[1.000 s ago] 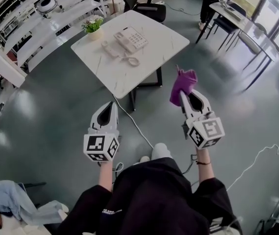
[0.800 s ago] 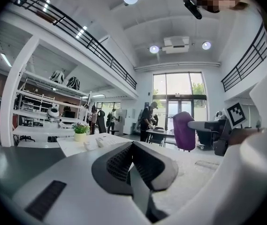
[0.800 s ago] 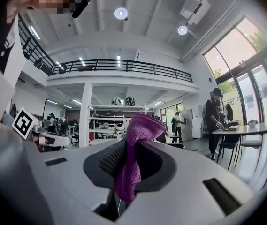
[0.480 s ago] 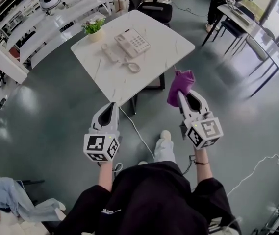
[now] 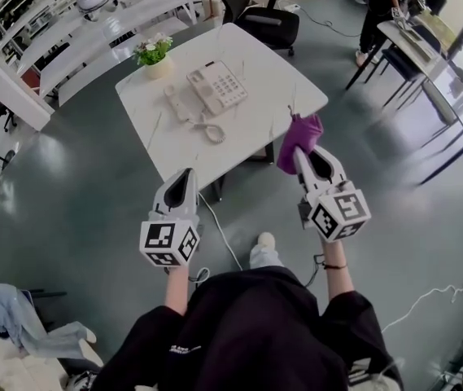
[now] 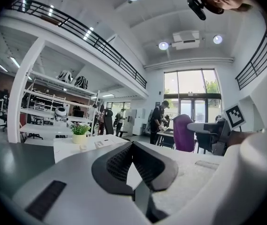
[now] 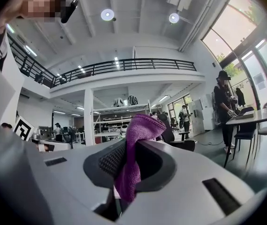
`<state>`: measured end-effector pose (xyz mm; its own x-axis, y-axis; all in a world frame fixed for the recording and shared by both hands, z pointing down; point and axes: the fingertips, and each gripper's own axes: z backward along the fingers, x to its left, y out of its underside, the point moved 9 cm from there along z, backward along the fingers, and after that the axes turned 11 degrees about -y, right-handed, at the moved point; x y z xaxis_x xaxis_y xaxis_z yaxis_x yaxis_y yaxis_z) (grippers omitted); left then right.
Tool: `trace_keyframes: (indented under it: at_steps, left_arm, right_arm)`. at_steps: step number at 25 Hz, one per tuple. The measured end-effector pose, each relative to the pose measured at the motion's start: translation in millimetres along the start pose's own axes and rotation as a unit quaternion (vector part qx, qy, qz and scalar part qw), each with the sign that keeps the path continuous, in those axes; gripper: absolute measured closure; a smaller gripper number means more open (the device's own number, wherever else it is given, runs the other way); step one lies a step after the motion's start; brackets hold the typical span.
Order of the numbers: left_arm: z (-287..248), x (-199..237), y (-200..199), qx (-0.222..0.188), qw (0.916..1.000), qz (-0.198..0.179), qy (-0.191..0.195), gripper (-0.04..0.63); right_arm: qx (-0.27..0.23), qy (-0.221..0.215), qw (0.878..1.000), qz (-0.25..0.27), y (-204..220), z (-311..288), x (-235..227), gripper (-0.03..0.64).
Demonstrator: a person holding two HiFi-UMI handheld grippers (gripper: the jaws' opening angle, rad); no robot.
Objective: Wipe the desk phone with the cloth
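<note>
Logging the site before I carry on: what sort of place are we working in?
Probably an open-plan office or workshop hall: a white table with a desk phone, an office chair behind it, long white shelving along one side, and a railed gallery overhead.

- Cannot read key labels on the cream push-button desk phone: too small.
- Cannot see the lower end of the purple fluffy cloth, buried between the jaws of the white right gripper.
- Cannot trace the crumpled pale blue garment past the head view's left edge.
</note>
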<state>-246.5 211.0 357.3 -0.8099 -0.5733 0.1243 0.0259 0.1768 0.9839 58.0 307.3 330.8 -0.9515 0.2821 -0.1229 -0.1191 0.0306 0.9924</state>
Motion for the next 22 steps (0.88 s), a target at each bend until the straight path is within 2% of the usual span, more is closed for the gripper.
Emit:
trace_keyframes:
  at_steps: [5, 12, 22]
  left_arm:
    - [-32.4, -23.7, -3.2, -0.002, 0.9999, 0.002, -0.015, 0.597]
    - [-67.8, -48.7, -2.5, -0.010, 0.9982, 0.021, -0.056, 0.597]
    - [-88.5, -59.2, -6.6, -0.013, 0.9951, 0.013, -0.097, 0.597]
  right_arm:
    - [0.002, -0.026, 1.000, -0.009, -4.8, -17.8, -44.7, 0.581]
    - [0.006, -0.063, 0.998, -0.011, -7.9, -35.4, -92.8, 0.580]
    - [0.002, -0.092, 0.996, -0.016, -13.8, -64.5, -130.9, 0.580]
